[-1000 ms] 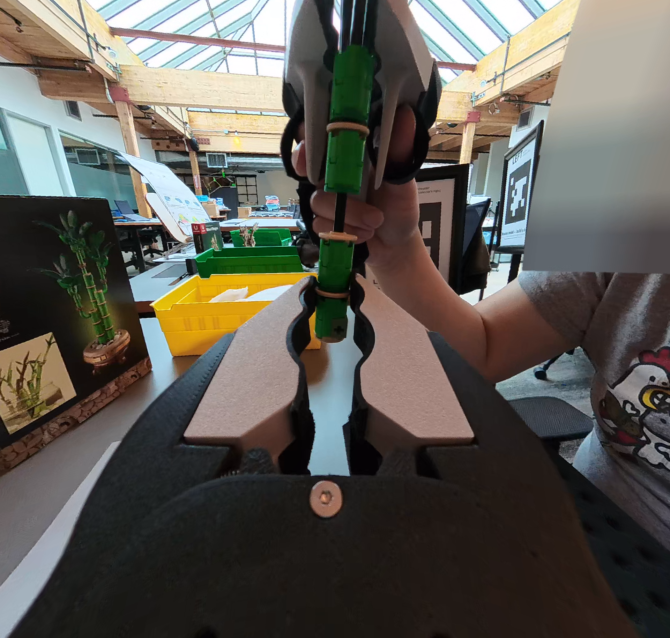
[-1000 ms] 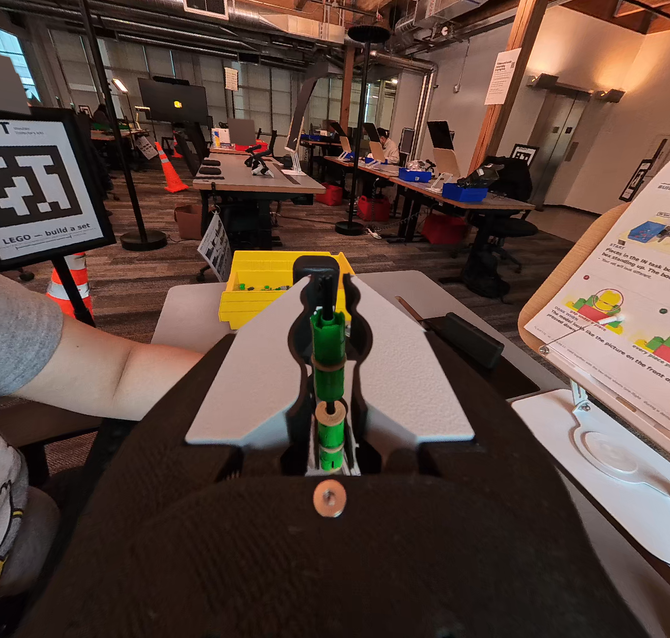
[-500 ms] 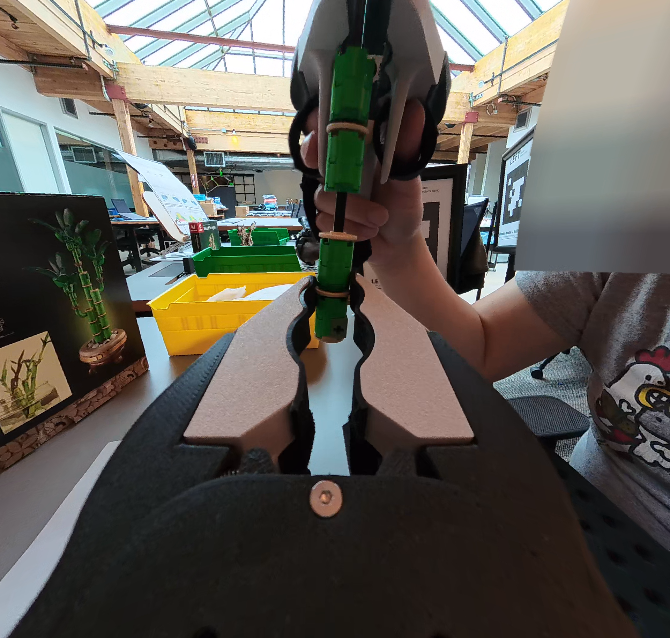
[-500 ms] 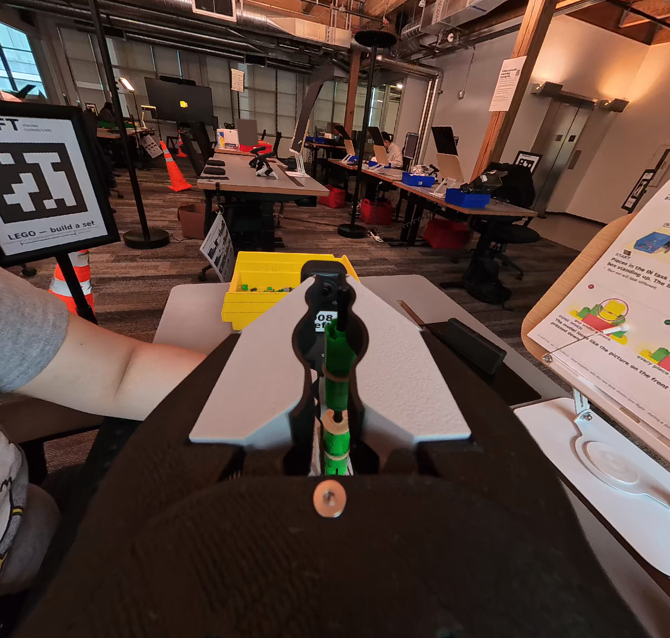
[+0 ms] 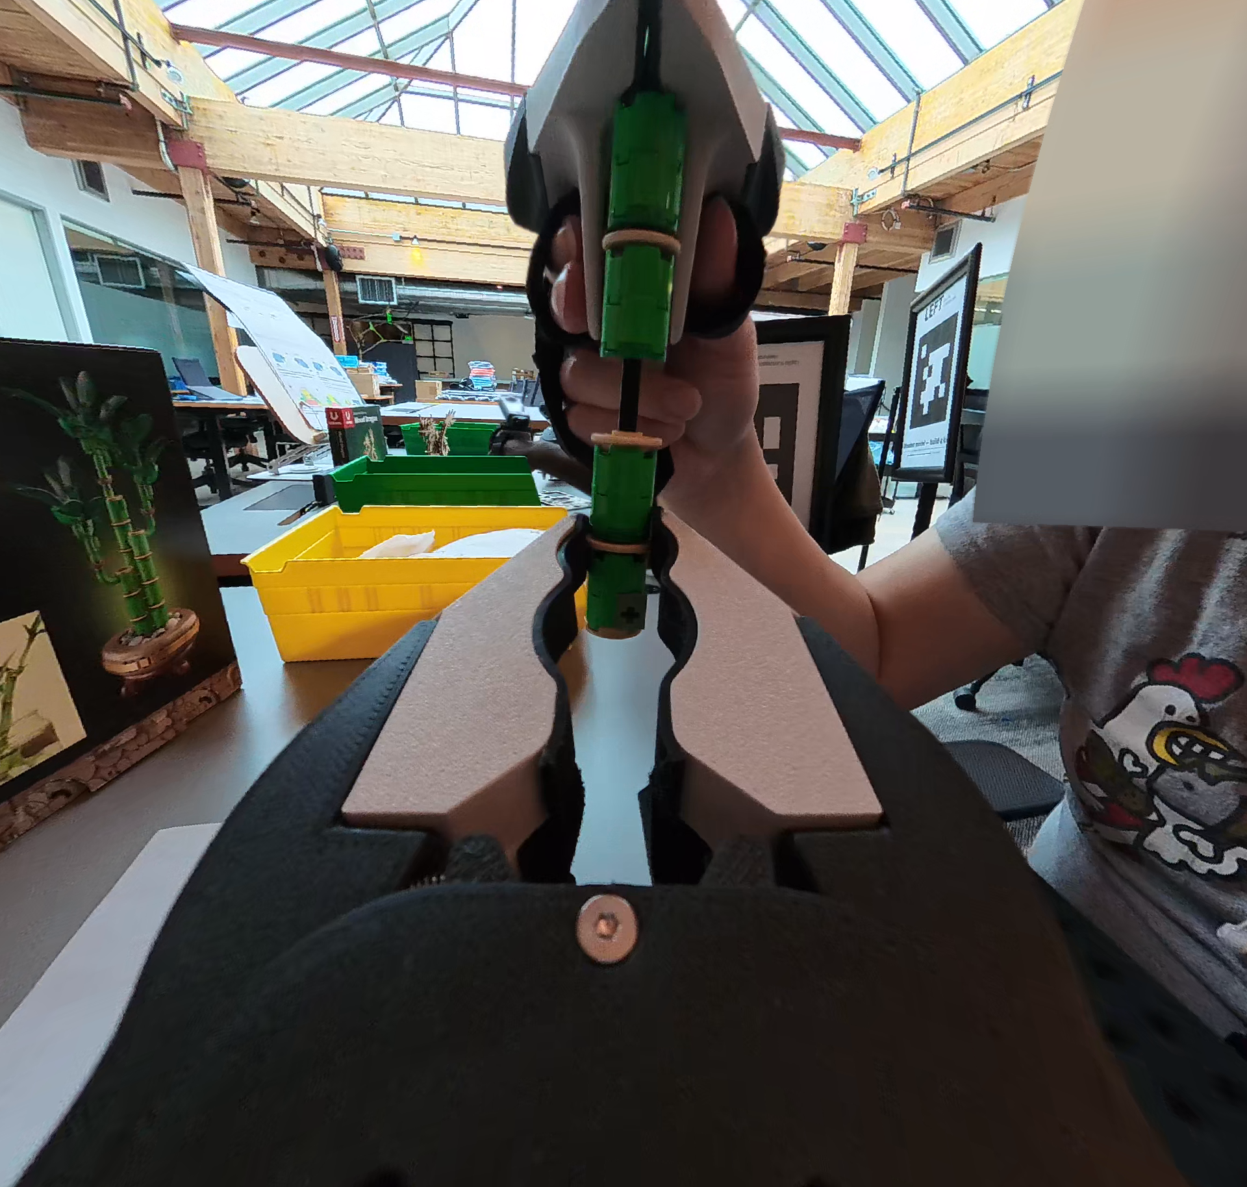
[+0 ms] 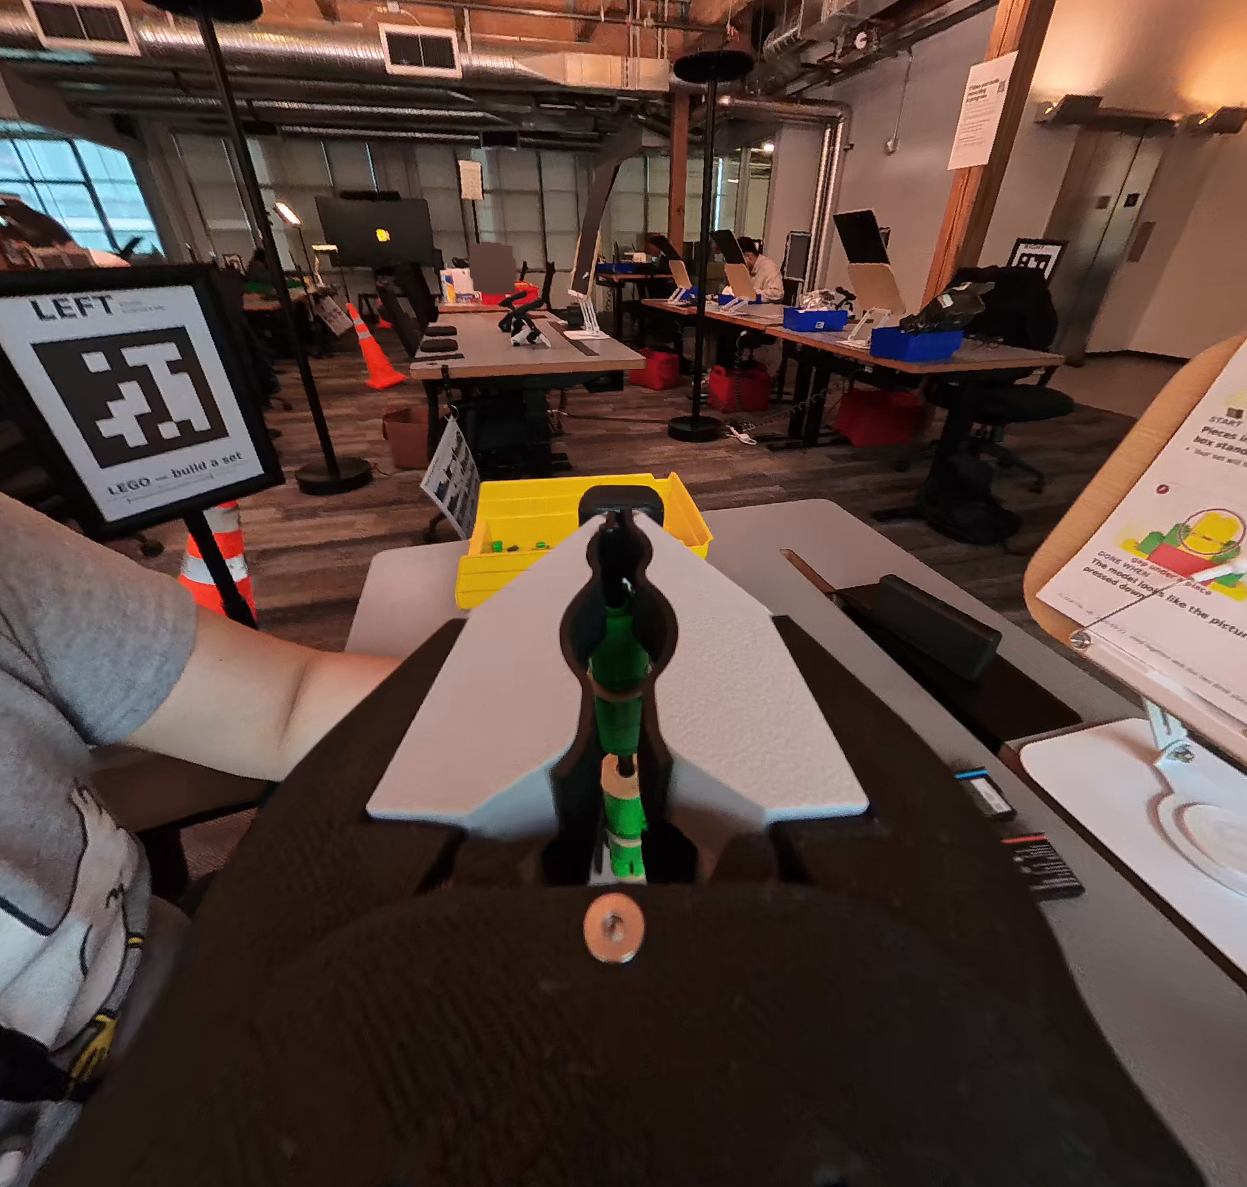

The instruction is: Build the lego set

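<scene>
We saw the green lego stalk [image 5: 621,520] held upright in the air between the 2 grippers, above the grey table [image 5: 135,817]. It was built of green cylinder sections with tan rings, threaded on a thin black rod [image 5: 629,395] that showed bare in a gap between the lower and upper sections. The left gripper [image 5: 617,547] was clamped on the lower section, its fingertips pressed against both sides just above the stalk's bottom end. The right gripper [image 5: 641,163], seen from the left wrist view pointing down from above, was clenched on the upper section; the person's hand [image 5: 675,385] gripped its handle behind the stalk. In the right wrist view the same stalk [image 6: 617,696] ran back between the closed fingers of the right gripper [image 6: 617,588], with the rod's tip at the fingertips.

Further out, a yellow bin [image 5: 405,581] sat on the table behind the left gripper, with a green bin [image 5: 432,480] beyond it. The set's box [image 5: 101,547], showing a bamboo plant, stood at the left. In the right wrist view another yellow bin [image 6: 540,534] holding small green pieces lay ahead, and an instruction board [image 6: 1147,547] leaned at the right.
</scene>
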Action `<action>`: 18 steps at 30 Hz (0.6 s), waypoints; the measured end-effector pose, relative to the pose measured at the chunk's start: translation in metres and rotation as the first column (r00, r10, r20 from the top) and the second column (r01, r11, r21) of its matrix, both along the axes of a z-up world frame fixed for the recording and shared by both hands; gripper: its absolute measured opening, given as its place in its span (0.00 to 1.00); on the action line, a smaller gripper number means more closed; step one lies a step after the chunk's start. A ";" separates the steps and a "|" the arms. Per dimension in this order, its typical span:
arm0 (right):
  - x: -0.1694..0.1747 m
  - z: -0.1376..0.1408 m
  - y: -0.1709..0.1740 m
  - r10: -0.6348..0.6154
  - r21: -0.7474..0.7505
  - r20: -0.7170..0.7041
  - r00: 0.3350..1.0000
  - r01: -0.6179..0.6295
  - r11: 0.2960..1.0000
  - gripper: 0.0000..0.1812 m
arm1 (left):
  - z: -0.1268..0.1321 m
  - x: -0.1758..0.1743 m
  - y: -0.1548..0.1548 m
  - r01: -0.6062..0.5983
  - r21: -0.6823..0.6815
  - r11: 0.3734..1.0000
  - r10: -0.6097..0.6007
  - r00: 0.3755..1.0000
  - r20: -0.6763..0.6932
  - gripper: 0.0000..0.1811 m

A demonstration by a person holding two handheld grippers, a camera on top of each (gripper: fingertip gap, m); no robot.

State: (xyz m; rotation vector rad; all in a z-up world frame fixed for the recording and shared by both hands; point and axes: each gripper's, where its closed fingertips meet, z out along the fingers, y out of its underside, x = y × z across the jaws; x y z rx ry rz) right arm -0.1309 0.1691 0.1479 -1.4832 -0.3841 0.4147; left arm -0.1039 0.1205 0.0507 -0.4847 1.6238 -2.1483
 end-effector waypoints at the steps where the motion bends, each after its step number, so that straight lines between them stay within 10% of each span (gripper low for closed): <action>1: 0.002 0.000 0.000 0.008 -0.005 -0.018 1.000 -0.009 1.000 0.00 | 0.000 0.000 0.000 -0.001 -0.001 1.000 0.001 1.000 -0.001 0.08; 18: 0.021 -0.008 0.011 -0.028 -0.080 -0.166 0.986 0.015 0.997 0.00 | -0.007 0.005 -0.002 0.011 -0.003 1.000 -0.011 0.998 -0.054 0.09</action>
